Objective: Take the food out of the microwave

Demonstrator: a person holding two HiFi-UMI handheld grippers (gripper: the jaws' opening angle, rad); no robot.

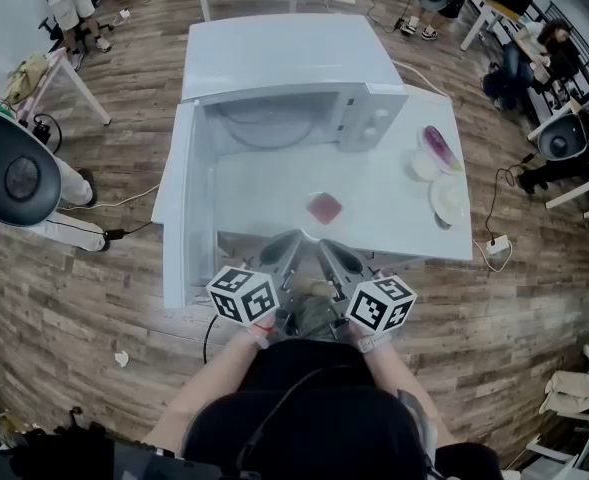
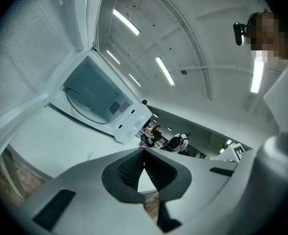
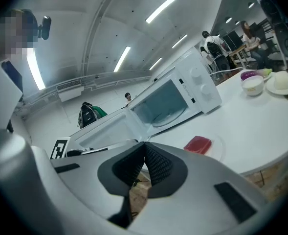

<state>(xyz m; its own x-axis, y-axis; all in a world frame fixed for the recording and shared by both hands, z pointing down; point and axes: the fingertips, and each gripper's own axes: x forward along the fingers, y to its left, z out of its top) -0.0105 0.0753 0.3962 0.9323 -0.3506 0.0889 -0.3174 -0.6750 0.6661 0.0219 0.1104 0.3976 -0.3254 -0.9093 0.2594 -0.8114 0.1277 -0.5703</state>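
Head view: my left claw (image 1: 282,248) and right claw (image 1: 332,252) sit side by side at the near edge of the table (image 1: 394,228), tips almost meeting. The food (image 1: 325,207), a red piece on a clear dish, lies on the table at 12 o'clock from them, outside the microwave (image 1: 284,68), whose cavity looks bare. I judge the taking-out done; at most, closing the door (image 1: 179,208), standing wide at 10 o'clock, remains. White dishes (image 1: 446,198) crowd the table's 2 o'clock corner; the middle is free.

Left gripper view: my jaws are pressed together on nothing. The open microwave (image 2: 92,94) is at 10 o'clock.

Right gripper view: jaws together here too, empty. The food (image 3: 198,144) lies at 2 o'clock, near but untouched, with the table edge just below.
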